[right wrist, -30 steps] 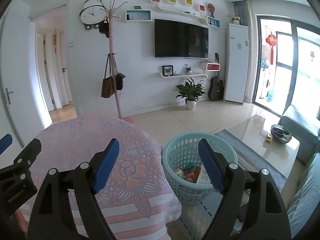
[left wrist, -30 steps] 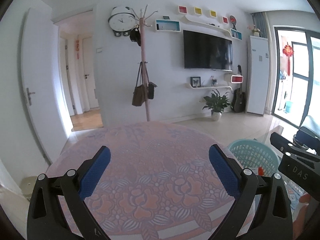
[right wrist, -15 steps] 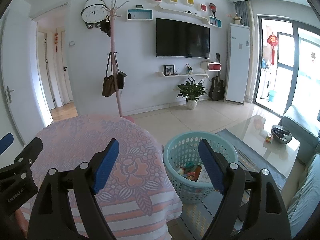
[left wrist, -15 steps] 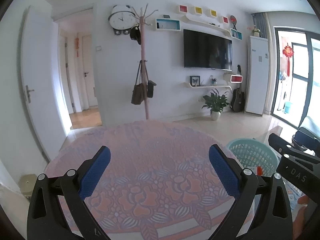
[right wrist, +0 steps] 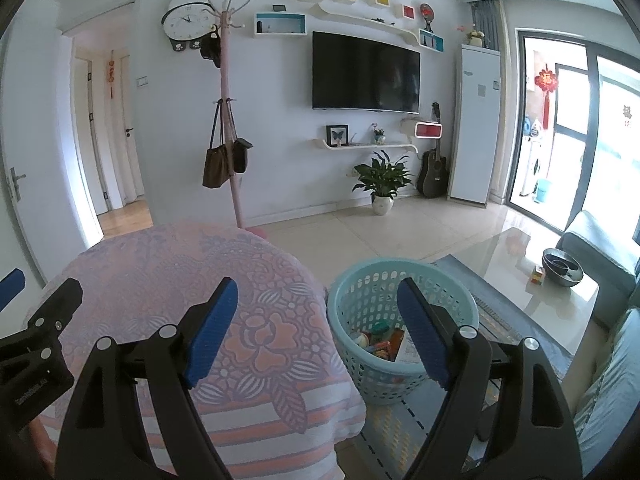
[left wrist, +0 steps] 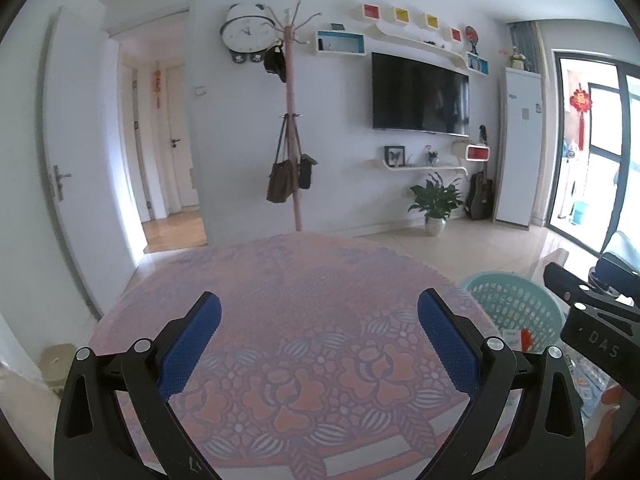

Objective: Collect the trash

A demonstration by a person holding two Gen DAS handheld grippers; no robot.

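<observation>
While both level, each hand-held gripper (left wrist: 319, 340) (right wrist: 317, 328) gapes over the tablecloth (left wrist: 304, 292).

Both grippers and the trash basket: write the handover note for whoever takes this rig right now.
Left gripper: open, empty, held above the round table.
Right gripper: open, empty, held over the table's right edge, next to the basket.
Teal basket: on the floor right of the table, with several pieces of trash in it.
Done: that trash is binned.
Left: no trash shows on the visible tablecloth; check the hidden areas before stopping.
</observation>
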